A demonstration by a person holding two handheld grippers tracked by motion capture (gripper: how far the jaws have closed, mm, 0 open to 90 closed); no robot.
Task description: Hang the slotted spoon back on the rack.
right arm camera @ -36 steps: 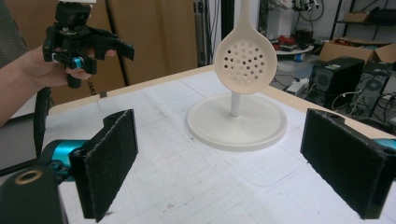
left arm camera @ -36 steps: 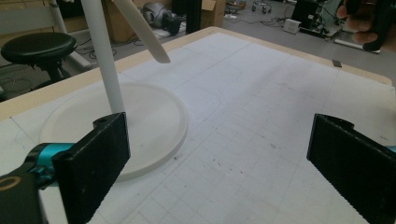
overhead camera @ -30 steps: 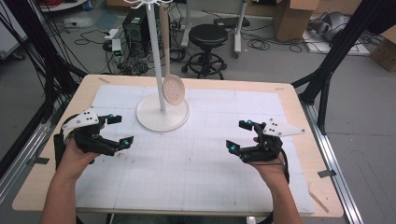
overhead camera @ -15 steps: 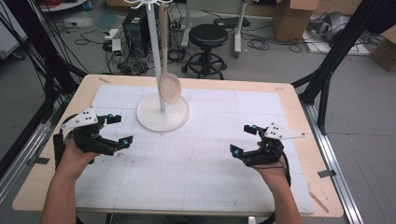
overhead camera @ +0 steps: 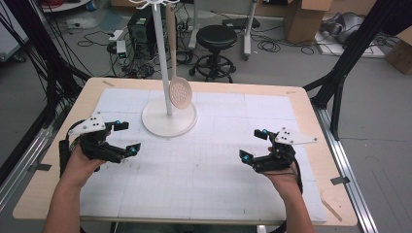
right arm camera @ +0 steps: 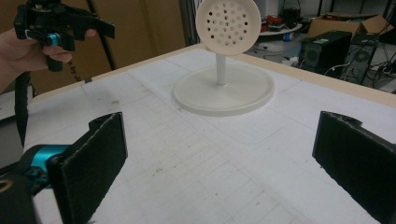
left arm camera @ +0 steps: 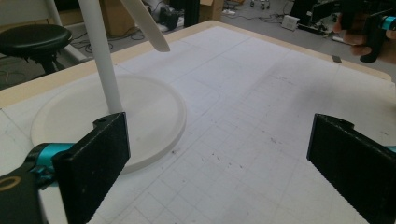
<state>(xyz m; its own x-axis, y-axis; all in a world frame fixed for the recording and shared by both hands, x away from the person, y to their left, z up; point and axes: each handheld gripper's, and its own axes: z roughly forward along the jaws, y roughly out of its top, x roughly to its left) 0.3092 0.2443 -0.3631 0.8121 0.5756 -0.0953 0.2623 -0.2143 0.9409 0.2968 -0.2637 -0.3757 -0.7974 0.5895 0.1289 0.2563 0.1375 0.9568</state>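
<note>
Left tongs (overhead camera: 125, 137) and right tongs (overhead camera: 253, 144) hover low over the desk's near half (overhead camera: 204, 194), both spread wide, nothing pinched. Farther back, the skimmer (overhead camera: 180, 91) hangs from the white stand (overhead camera: 169, 116), disc just above the round base. Looks like the start pose, no grasp begun. Likely next: reach forward to the hanging skimmer, close on its handle, lift it off the hook.
</note>
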